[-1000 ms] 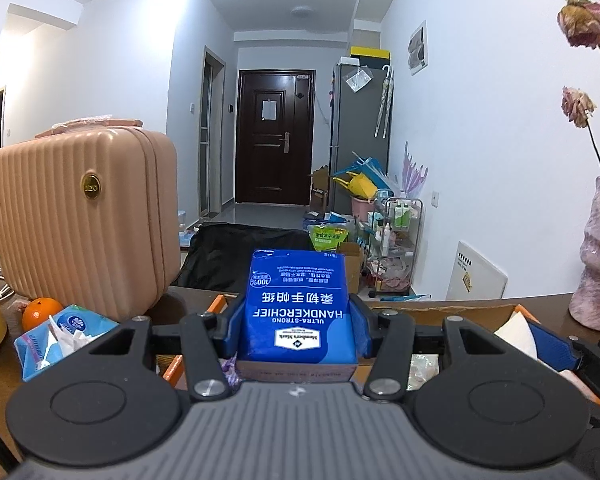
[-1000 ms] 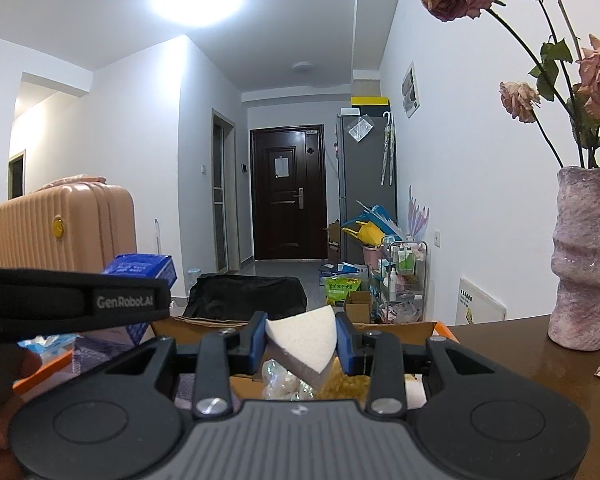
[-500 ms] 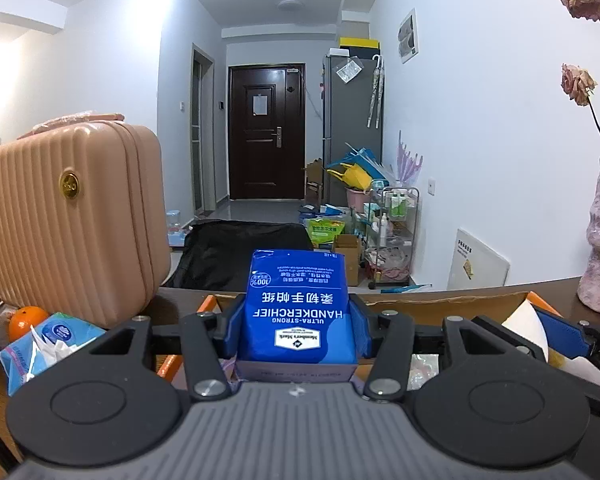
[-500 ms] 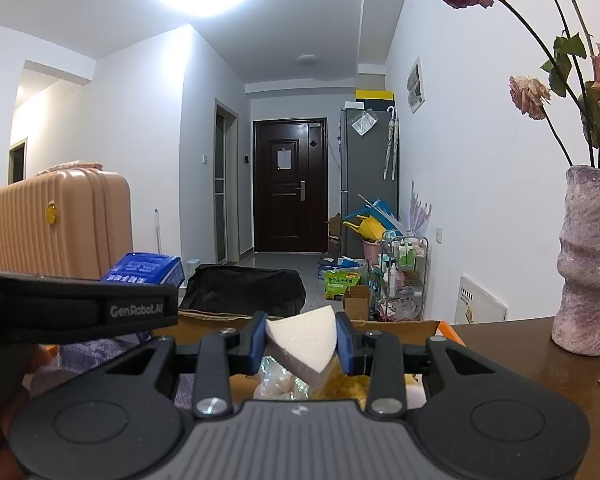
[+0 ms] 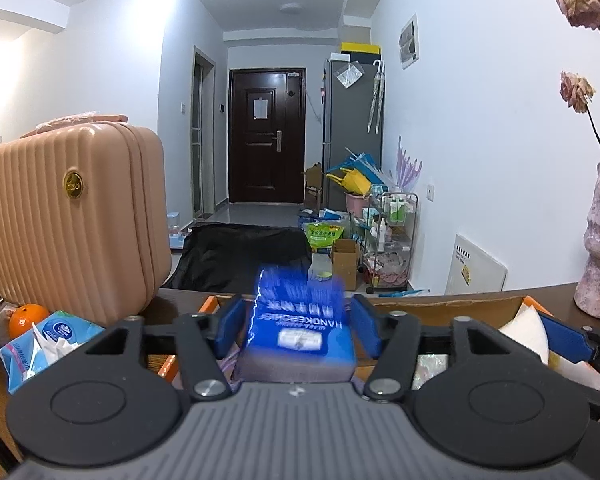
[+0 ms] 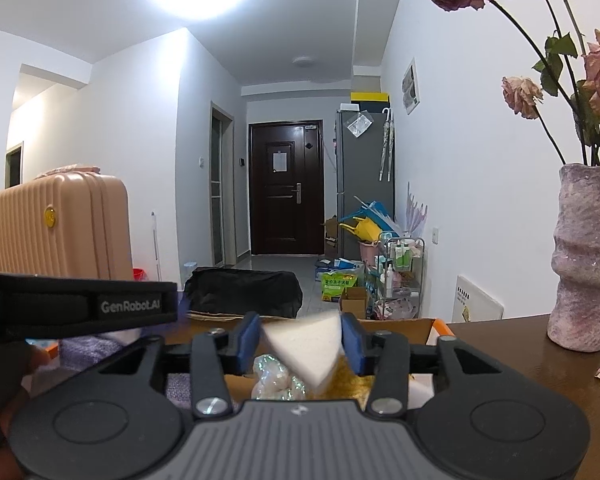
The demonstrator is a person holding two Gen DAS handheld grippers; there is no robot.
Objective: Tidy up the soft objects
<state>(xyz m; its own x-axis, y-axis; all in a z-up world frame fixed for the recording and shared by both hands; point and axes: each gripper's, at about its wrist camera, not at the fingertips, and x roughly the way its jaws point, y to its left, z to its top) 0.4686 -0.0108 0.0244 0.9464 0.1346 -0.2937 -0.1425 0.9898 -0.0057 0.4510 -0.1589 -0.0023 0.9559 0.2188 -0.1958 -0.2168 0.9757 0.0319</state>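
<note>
A blue handkerchief pack [image 5: 300,328], blurred with motion, sits low between the blue pads of my left gripper [image 5: 298,314]. The jaws are opening and a gap shows on each side of the pack. Below it lies the cardboard box [image 5: 440,306] with orange edges. In the right wrist view a white triangular sponge [image 6: 306,344], point down and blurred, hangs between the pads of my right gripper [image 6: 300,338], whose jaws are opening too, over the same box [image 6: 400,322]. The sponge [image 5: 528,328] also shows at the right of the left wrist view.
A pink ribbed suitcase [image 5: 72,216] stands at the left, with an orange [image 5: 28,318] and a tissue pack [image 5: 48,340] in front. A pink vase [image 6: 588,256] of dried roses stands on the brown table at the right. A shiny wrapped bundle [image 6: 276,380] lies in the box.
Both pairs of jaws have spread. The blue pack has slipped down out of the left grip. The white sponge has tipped from point up to point down and sunk between the right pads.
</note>
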